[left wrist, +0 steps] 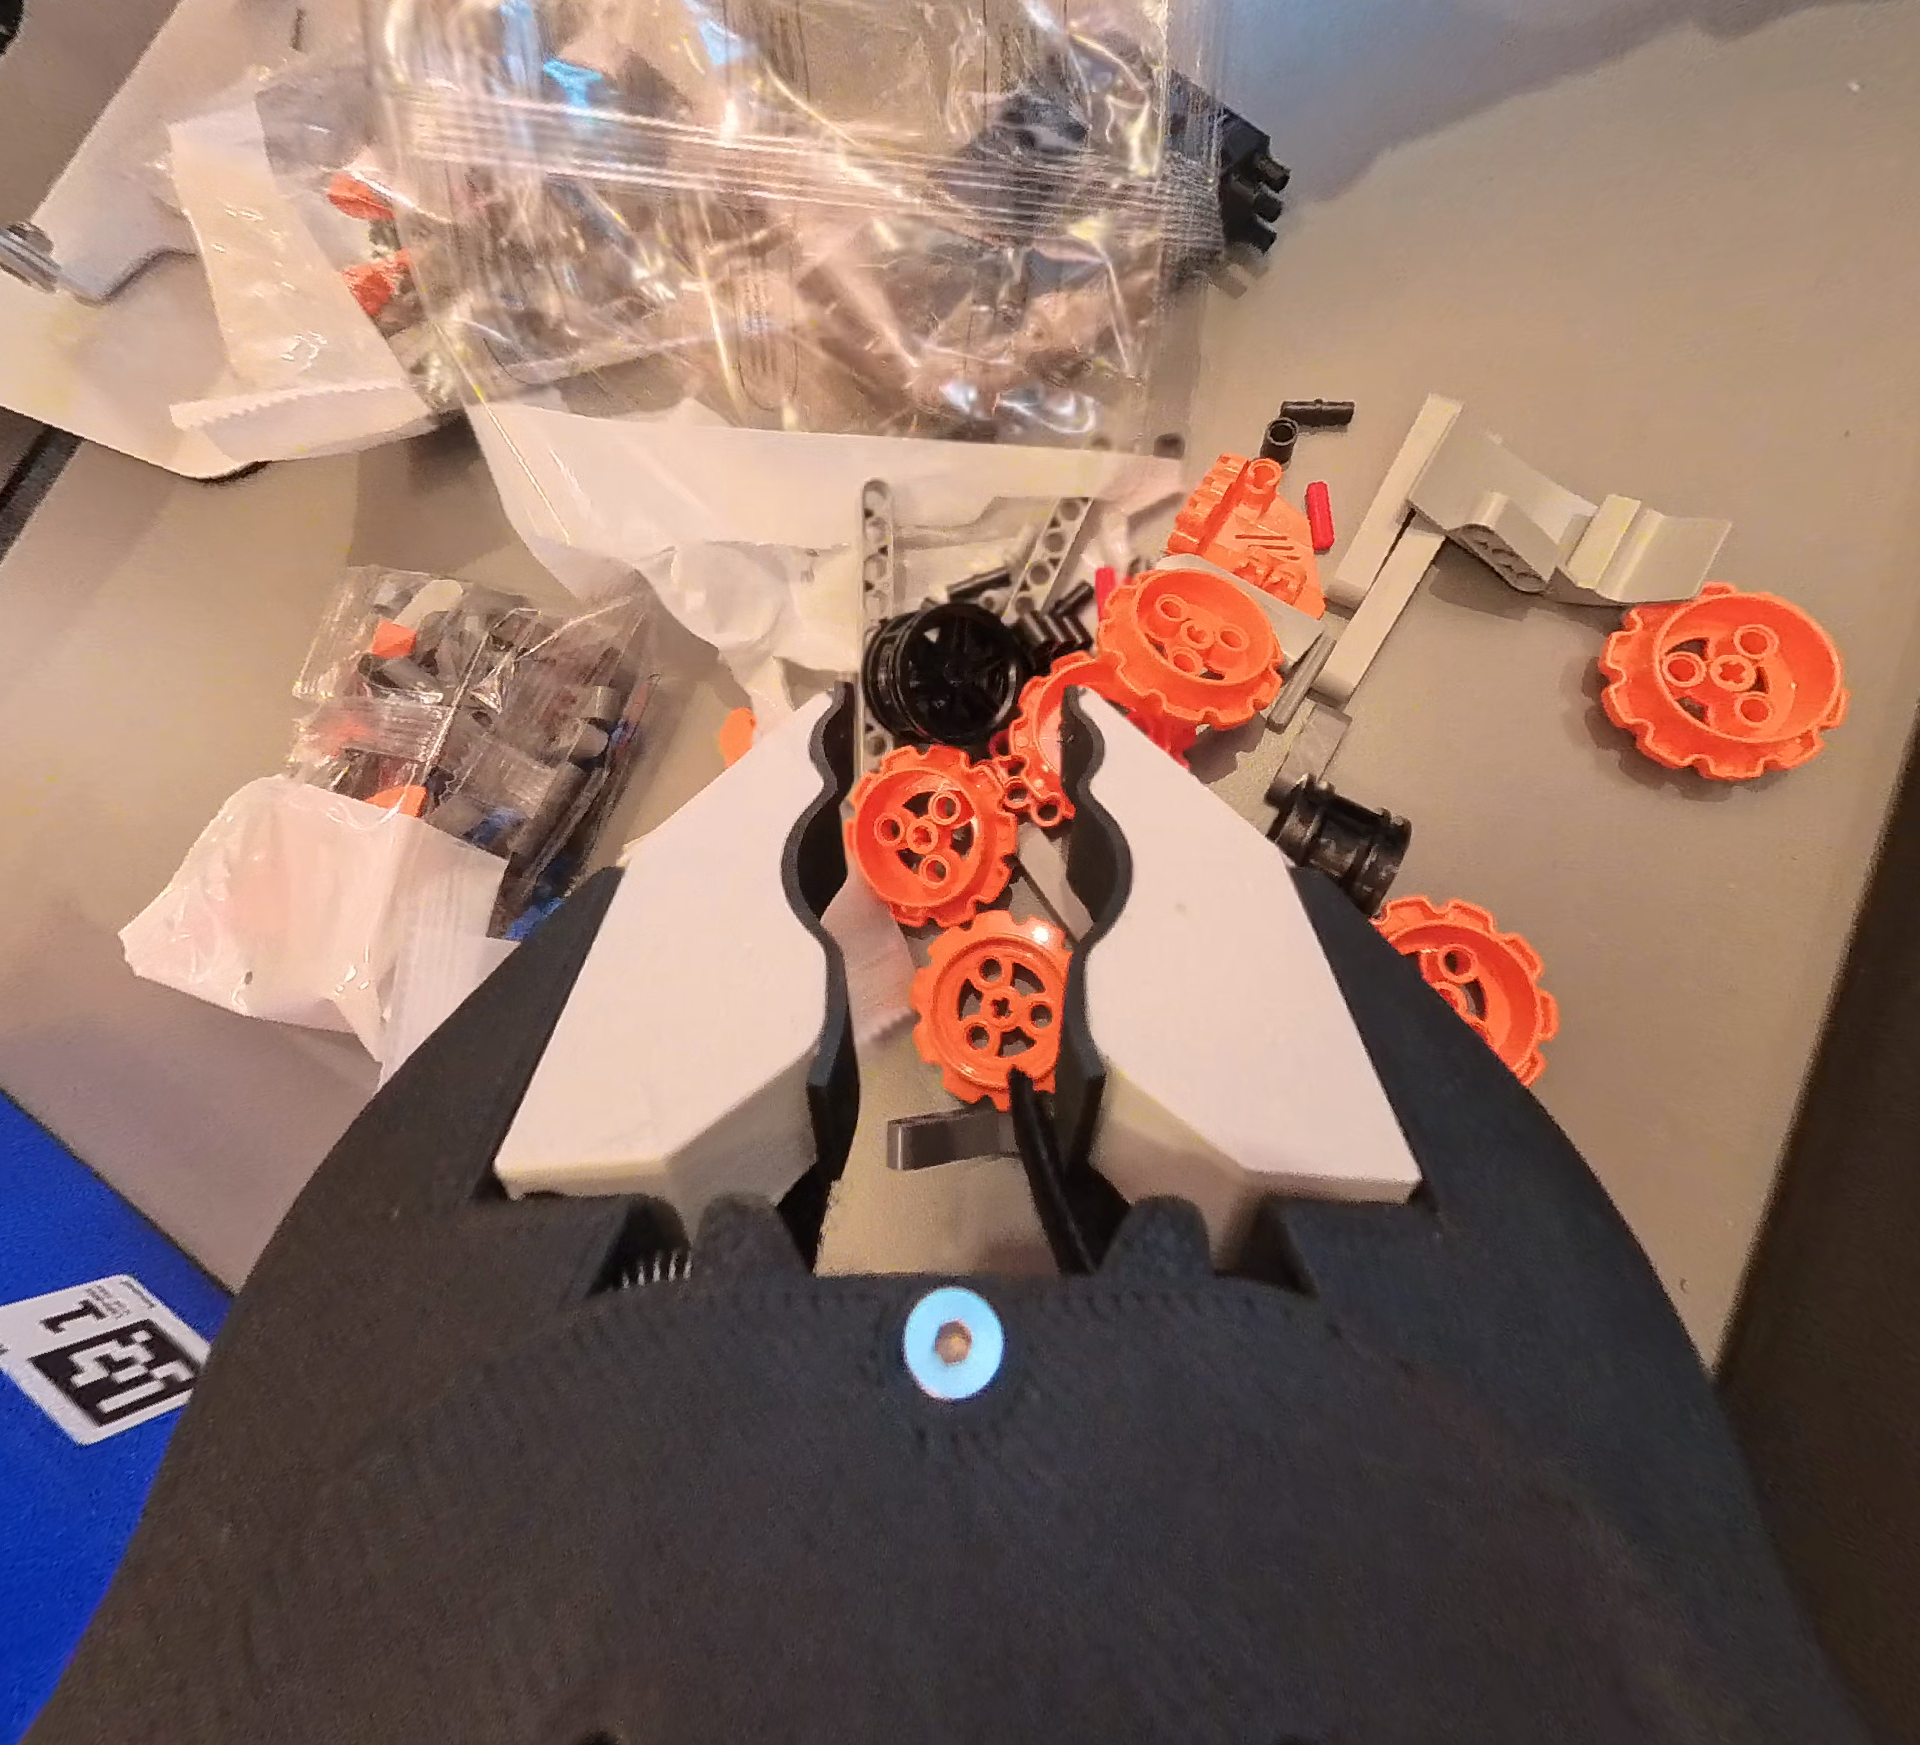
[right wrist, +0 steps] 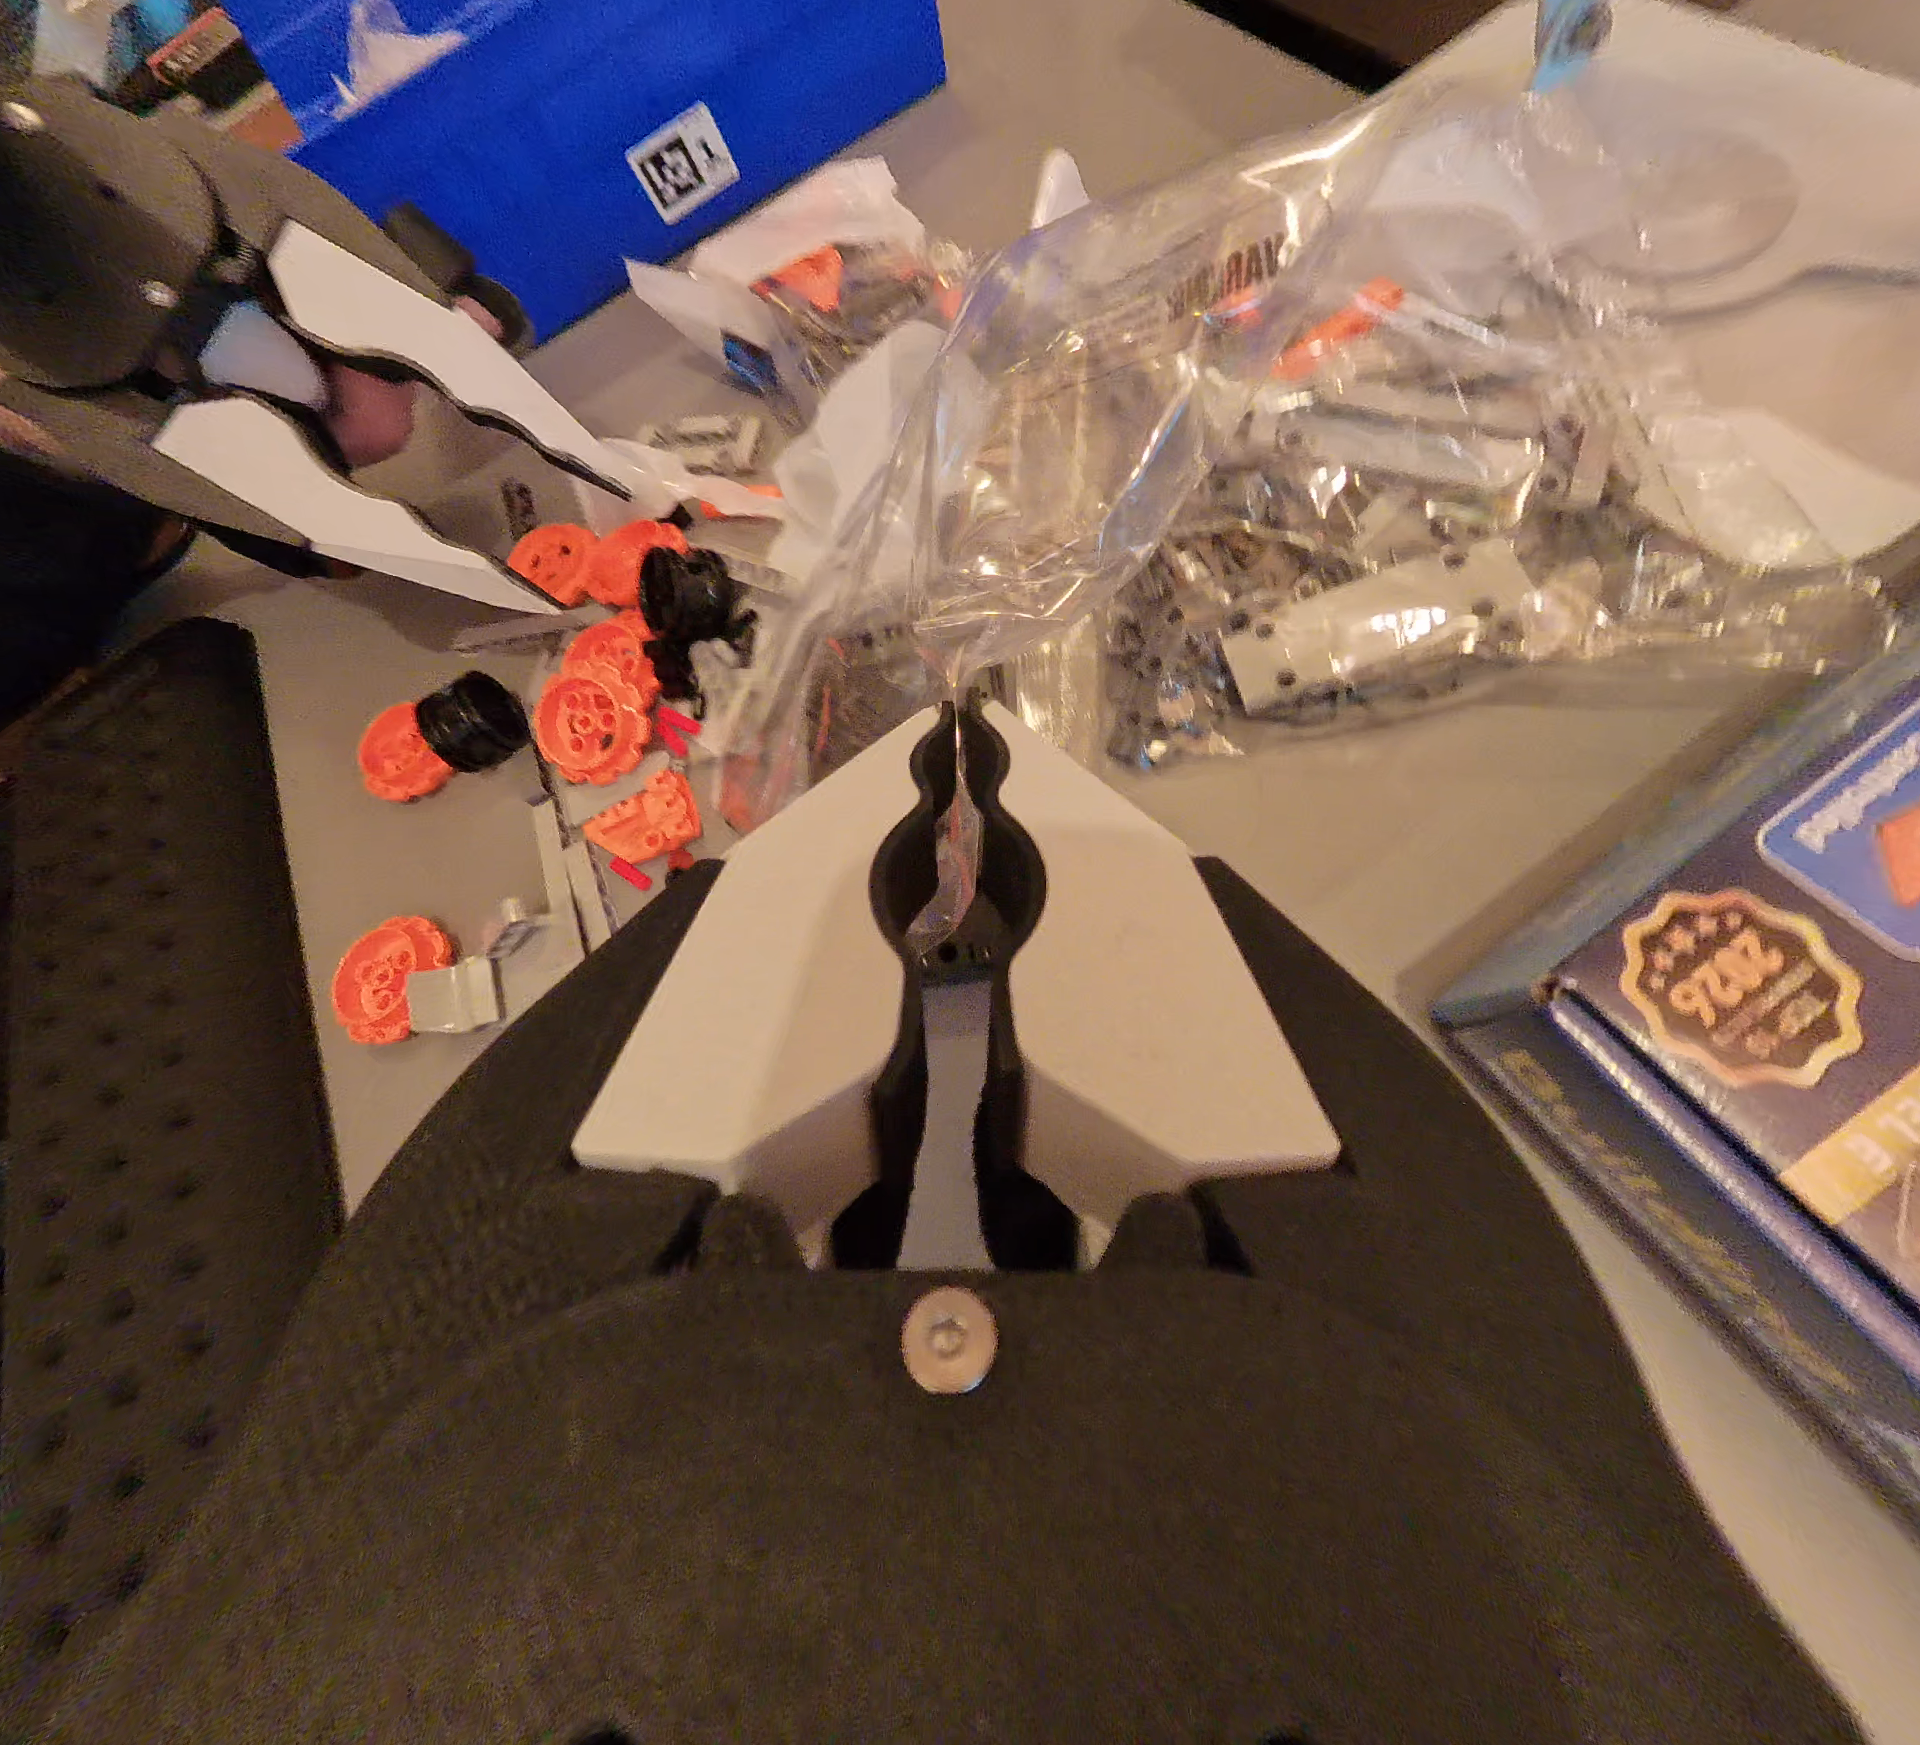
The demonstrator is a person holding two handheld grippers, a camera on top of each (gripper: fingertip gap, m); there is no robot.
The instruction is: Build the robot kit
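Observation:
My left gripper (left wrist: 956, 719) is open and hovers low over a pile of loose toy parts on the grey table (left wrist: 1558, 293). An orange toothed wheel (left wrist: 930, 833) lies between its fingers with a gap on the right side, and nothing is gripped. A black wheel (left wrist: 940, 672) lies just past the fingertips, among more orange wheels (left wrist: 1190, 646). The left gripper also shows in the right wrist view (right wrist: 577, 547), its tips by the orange wheels (right wrist: 551, 563). My right gripper (right wrist: 958, 719) is shut on the edge of a large clear plastic bag (right wrist: 1299, 407) of grey parts. The bag fills the upper left wrist view (left wrist: 779, 137).
Smaller part bags (left wrist: 457, 729) lie to the left. Grey panels (left wrist: 1538, 532), an orange wheel (left wrist: 1725, 677) and a black hub (left wrist: 1340, 838) lie near the table's right edge. A blue box (right wrist: 582, 33) stands behind; a dark printed box (right wrist: 1714, 1020) lies at the right. The left gripper's tips are roughly 15 cm from the right gripper's.

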